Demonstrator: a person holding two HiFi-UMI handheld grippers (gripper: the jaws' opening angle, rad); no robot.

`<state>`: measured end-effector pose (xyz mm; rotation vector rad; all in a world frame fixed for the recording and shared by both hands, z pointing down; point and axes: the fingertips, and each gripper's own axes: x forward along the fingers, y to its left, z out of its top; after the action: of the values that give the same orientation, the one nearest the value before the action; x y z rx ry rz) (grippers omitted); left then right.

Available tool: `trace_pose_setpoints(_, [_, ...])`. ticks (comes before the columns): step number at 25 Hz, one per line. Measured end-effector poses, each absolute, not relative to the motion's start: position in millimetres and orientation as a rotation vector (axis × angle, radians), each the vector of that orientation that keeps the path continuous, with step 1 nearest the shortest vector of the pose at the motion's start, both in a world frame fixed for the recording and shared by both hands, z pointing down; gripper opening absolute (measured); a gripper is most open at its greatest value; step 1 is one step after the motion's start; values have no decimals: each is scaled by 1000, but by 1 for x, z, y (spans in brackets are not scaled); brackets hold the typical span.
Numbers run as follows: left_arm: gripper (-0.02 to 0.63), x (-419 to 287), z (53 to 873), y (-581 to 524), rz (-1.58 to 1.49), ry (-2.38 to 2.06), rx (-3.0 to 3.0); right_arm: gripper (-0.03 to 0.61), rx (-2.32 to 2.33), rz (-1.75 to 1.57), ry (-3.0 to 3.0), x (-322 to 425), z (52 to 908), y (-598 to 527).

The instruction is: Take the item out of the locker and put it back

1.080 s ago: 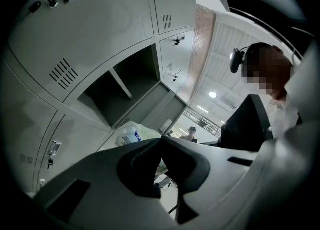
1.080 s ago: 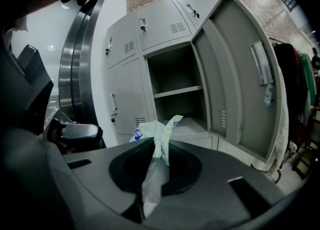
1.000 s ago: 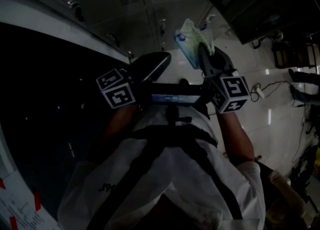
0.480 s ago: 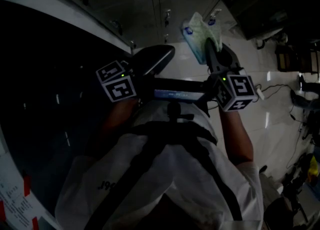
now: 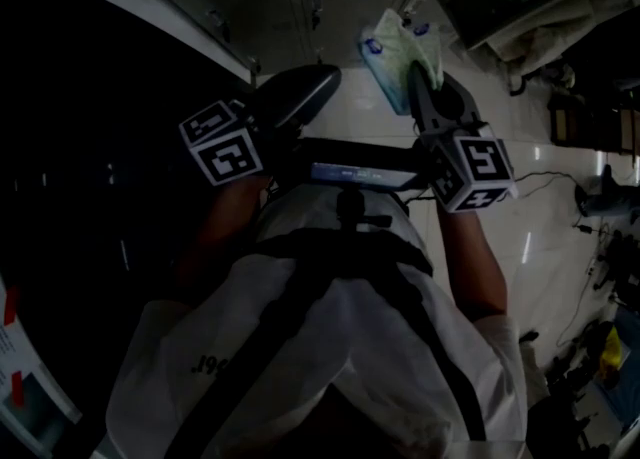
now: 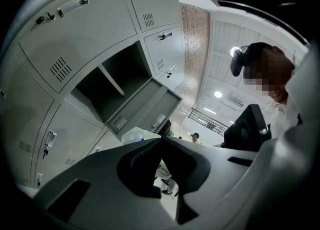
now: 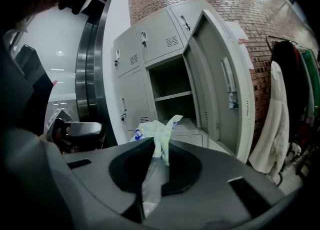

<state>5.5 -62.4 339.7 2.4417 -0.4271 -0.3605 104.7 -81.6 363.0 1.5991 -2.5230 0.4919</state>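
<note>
My right gripper is shut on a soft pale-green and white plastic pack with a blue label, held up in front of me. In the right gripper view the pack sticks out between the closed jaws of that gripper. Beyond it stands the grey locker, whose open compartment has one shelf and a door swung to the right. My left gripper is beside it, shut and holding nothing. In its own view the left gripper points up at the open compartment.
Closed locker doors with handles run along the top of the head view. A big dark curved structure fills the left. Coats hang on a rack right of the lockers. Cables lie on the shiny floor.
Both grippers and the held pack have stayed together and drifted slightly up in the head view. The lockers have slid toward the top edge. Both grippers stay shut.
</note>
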Motion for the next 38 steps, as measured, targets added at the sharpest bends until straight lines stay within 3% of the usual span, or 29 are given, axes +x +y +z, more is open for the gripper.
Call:
trace_pose_setpoints(17, [2,86,348,73,-382,-626,2423,12,1386,504,-2656,174,374,36])
trace_pose_setpoints(38, [2,63,324,19,-408,-570,2473,12,1466,418,-2690,141,340,-27])
